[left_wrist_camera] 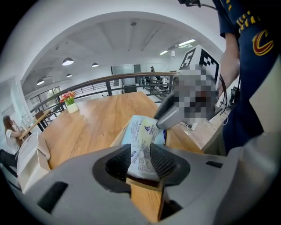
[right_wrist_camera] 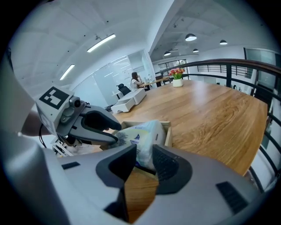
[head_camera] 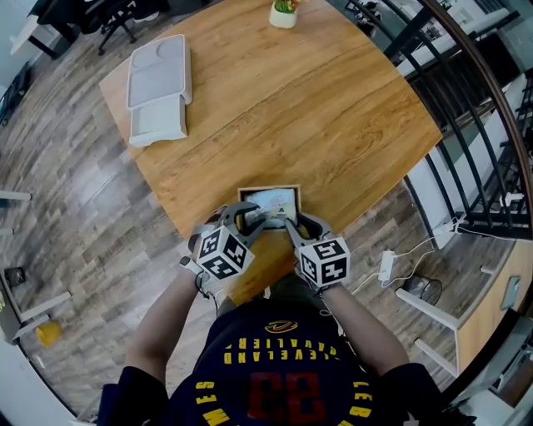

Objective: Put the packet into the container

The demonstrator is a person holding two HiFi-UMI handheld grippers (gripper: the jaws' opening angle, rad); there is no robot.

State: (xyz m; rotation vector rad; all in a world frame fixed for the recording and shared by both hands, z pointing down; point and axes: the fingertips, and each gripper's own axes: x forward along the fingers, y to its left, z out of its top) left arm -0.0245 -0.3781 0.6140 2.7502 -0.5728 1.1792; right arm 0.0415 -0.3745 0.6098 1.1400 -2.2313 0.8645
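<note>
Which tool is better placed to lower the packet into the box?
Probably the right tool: its jaws pinch the packet over the box, while the left tool stands open around it.

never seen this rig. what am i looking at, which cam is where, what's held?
No robot: a person holds a two-jaw gripper in each hand. The top-down picture is from a head camera; the other two come from cameras on the grippers. On the wooden table: a wooden container, a white tray, a flower pot. The packet sits partly in the container. The right gripper seems to pinch it; the left gripper has its jaws open around one end.
</note>
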